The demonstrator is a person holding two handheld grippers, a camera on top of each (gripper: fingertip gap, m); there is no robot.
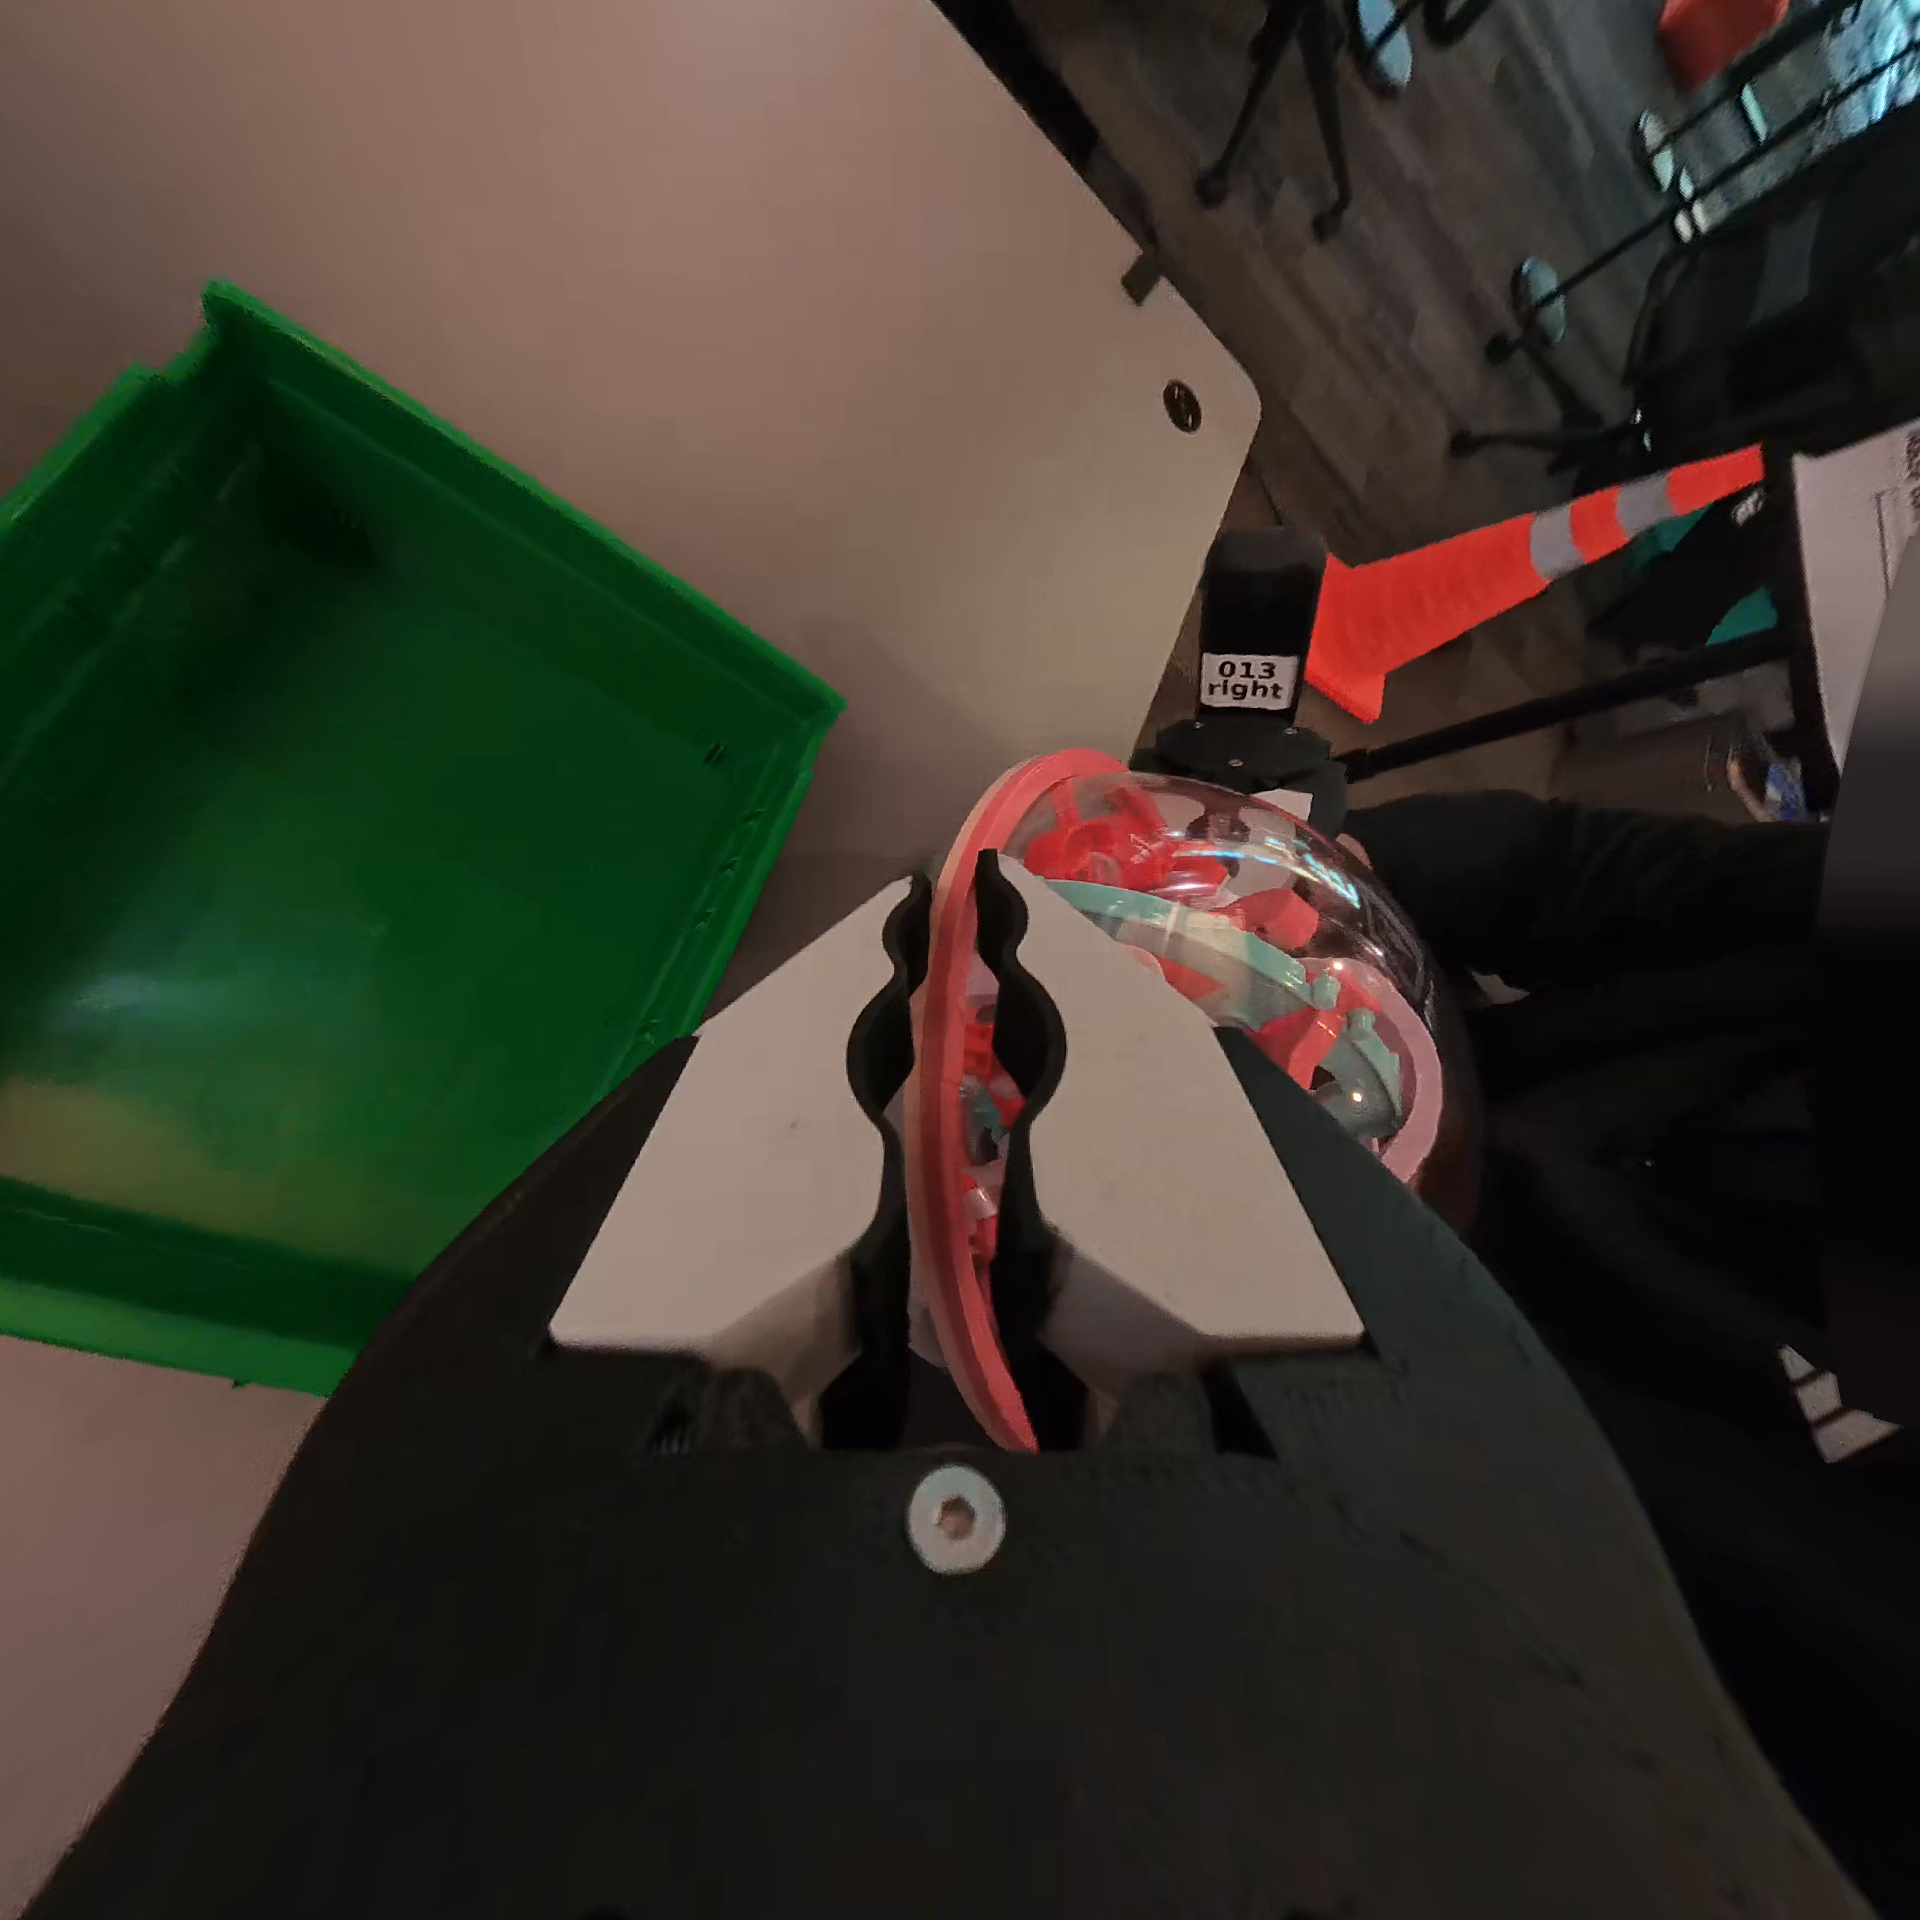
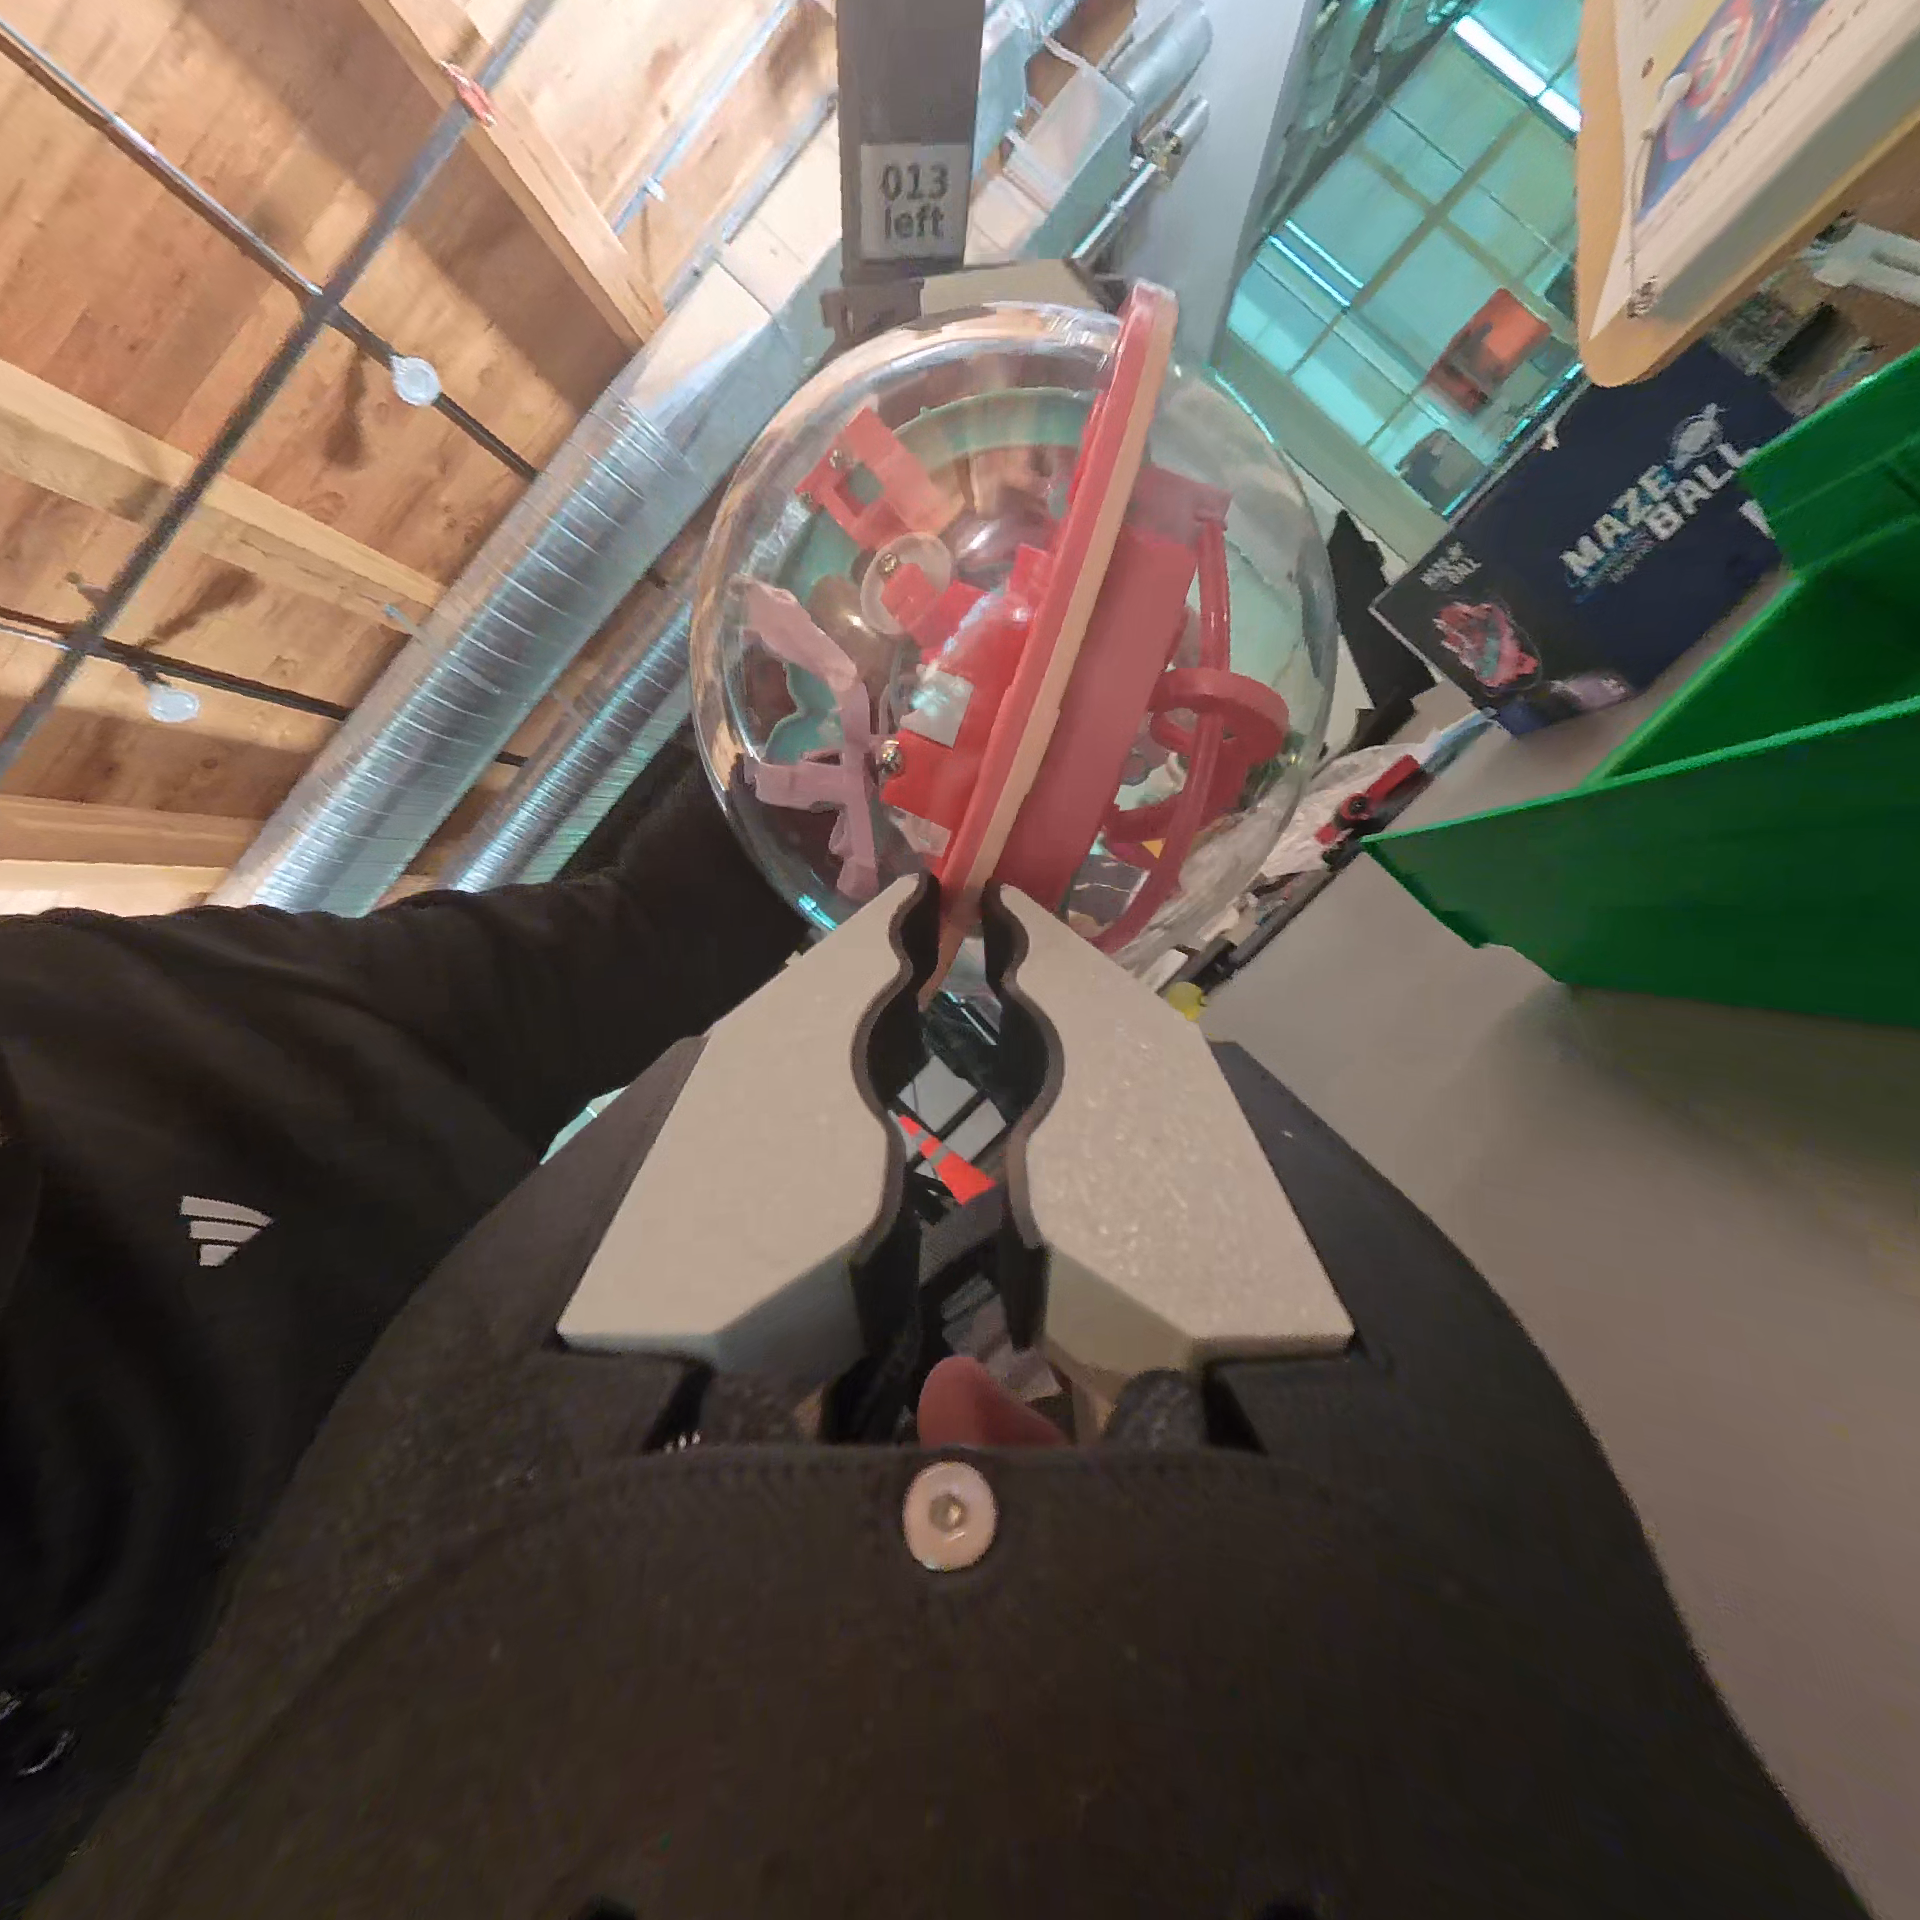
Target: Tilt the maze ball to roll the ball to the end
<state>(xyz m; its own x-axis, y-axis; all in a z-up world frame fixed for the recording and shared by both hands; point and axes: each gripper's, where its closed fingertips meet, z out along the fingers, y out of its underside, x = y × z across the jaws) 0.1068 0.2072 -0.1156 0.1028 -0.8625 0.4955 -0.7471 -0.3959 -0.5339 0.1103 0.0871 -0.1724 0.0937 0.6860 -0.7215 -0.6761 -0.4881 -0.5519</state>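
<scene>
My left gripper (image 1: 951,883) and right gripper (image 2: 958,899) both pinch the pink rim (image 2: 1081,613) of the maze ball (image 2: 1013,613), mid-frame, so I can tilt it.

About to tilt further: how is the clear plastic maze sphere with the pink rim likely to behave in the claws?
The clear plastic maze sphere looks rigid and probably light, being mostly hollow. Both claws, left and right, pinch only its thin pink rim, so it may pivot or slip. Set down, it would likely roll.
</scene>
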